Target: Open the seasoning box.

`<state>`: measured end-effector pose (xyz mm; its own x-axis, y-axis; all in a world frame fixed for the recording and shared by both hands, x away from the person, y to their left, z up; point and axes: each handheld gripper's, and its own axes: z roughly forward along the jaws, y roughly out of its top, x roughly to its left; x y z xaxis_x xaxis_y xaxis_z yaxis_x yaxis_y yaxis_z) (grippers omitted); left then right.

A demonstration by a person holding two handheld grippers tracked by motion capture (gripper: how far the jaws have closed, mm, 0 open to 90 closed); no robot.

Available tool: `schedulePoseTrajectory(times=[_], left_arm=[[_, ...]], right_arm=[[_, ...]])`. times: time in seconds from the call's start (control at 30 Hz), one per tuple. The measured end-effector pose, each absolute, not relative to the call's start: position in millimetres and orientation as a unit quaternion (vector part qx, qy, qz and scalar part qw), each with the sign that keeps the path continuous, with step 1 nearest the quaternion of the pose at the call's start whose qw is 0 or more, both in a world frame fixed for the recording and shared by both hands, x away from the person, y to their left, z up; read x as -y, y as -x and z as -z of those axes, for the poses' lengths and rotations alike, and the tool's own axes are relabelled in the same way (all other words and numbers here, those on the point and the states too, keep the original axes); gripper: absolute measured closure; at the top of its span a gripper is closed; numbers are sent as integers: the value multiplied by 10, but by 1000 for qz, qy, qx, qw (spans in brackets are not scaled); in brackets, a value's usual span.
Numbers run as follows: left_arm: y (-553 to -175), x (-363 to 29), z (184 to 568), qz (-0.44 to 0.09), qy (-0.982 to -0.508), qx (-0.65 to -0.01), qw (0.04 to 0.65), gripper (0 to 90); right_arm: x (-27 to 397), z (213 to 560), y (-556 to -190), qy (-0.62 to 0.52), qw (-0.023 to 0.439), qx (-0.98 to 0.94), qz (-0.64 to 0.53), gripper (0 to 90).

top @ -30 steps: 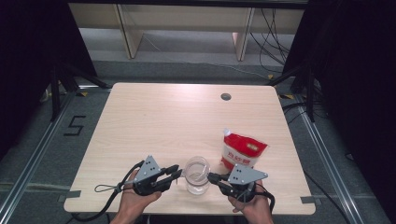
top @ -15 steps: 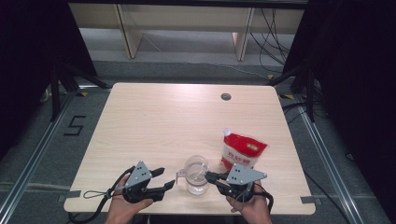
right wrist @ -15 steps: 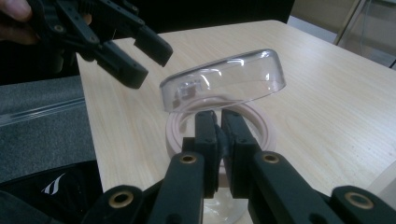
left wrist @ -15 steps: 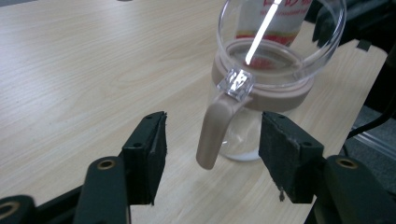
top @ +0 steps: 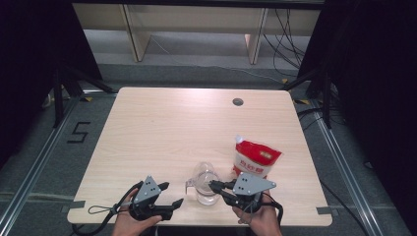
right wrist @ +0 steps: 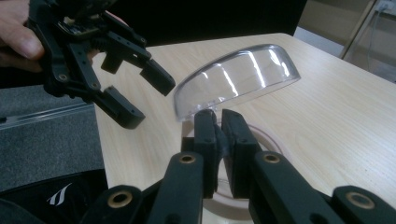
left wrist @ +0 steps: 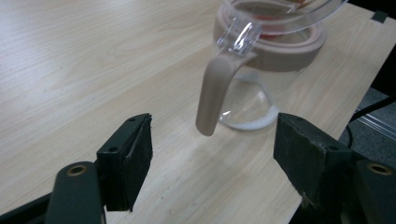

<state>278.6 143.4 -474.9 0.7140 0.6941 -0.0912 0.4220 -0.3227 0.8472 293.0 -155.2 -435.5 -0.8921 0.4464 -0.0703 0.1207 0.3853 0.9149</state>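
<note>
The jug [top: 204, 183] — clear, with a beige collar and a beige handle [left wrist: 215, 91] — stands near the front edge of the bench [top: 162, 132], between the two grippers. Its clear lid [right wrist: 236, 79] is tilted up on the rim. The right gripper [top: 214, 185] reaches in from the right with its fingers [right wrist: 205, 140] pressed together on a small part at the edge of the lid, just above the beige collar. The left gripper [top: 172, 194] sits to the left of the jug, apart from it; its fingers [left wrist: 128, 163] have just been opening and stand wide apart with nothing between them — the handle hangs just ahead of them, untouched. A little white powder lies in the bottom of the jug. A red and white bag [top: 255, 158] stands just behind and to the right of the jug, near the right gripper. A person's hands hold both grippers at the front edge.
</note>
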Motion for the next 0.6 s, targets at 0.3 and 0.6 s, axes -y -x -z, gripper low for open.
schedulePoseTrajectory(times=[0.3,0.6], left_arm=[[-2787,-1528,4787,-141,-800,-347,468,247],[-2763,-1516,4820,-140,-807,-344,460,190]], right_arm=[[1465,4361,-2938,-166,149,-816,-533,850],[1394,4326,-2924,-155,158,-814,-537,846]])
